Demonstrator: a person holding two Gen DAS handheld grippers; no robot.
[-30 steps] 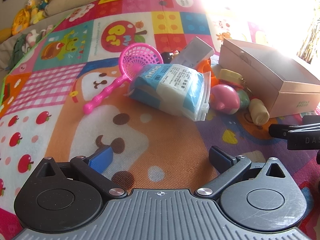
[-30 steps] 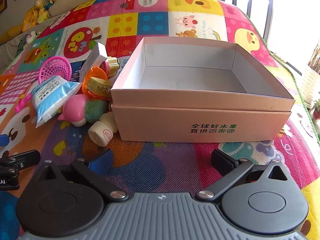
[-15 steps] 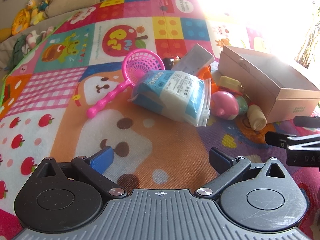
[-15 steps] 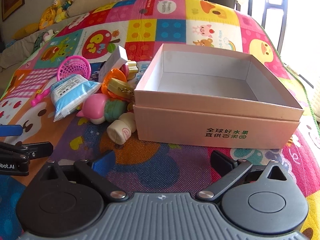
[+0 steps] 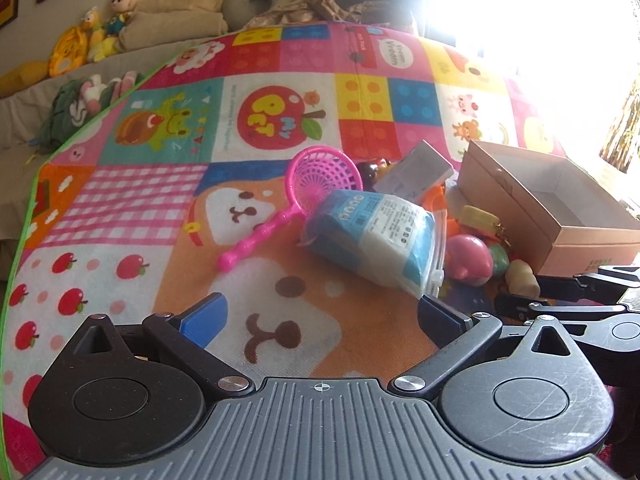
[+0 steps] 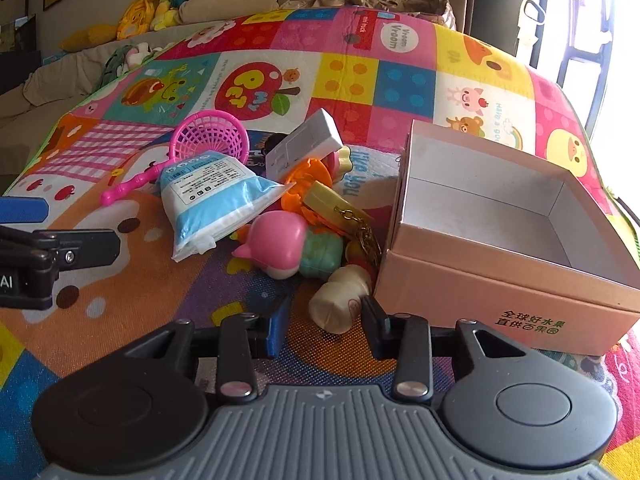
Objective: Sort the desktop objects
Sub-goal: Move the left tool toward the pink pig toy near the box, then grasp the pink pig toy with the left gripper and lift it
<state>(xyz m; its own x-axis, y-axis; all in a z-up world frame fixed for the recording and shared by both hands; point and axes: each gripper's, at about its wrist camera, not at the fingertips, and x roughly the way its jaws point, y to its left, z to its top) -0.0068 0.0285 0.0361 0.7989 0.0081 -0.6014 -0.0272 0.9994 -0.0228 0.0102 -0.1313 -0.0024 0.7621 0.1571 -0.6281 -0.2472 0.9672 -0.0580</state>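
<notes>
A pile of small objects lies on the play mat left of an open pink cardboard box point(image 6: 500, 264) point(image 5: 560, 232). The pile holds a blue-and-white packet point(image 6: 208, 196) point(image 5: 376, 236), a pink toy net point(image 6: 208, 142) point(image 5: 312, 184), a pink round toy point(image 6: 280, 246) point(image 5: 468, 258), a cream cylinder toy point(image 6: 340, 300) point(image 5: 520, 282), a yellow keychain point(image 6: 332, 204) and a white flat box point(image 6: 304, 146) point(image 5: 416, 172). My right gripper point(image 6: 324, 328) is partly open with nothing between its fingers, just before the cream toy. My left gripper point(image 5: 322, 318) is open and empty, short of the packet.
The colourful play mat point(image 5: 280, 80) covers the surface. Plush toys point(image 6: 160, 4) and cushions lie behind it on a couch. The box is empty inside. Bright window glare fills the right of the left wrist view.
My right gripper has swung left toward the toy pile and its jaws have narrowed. Both views have pulled back slightly; the left gripper stays open.
</notes>
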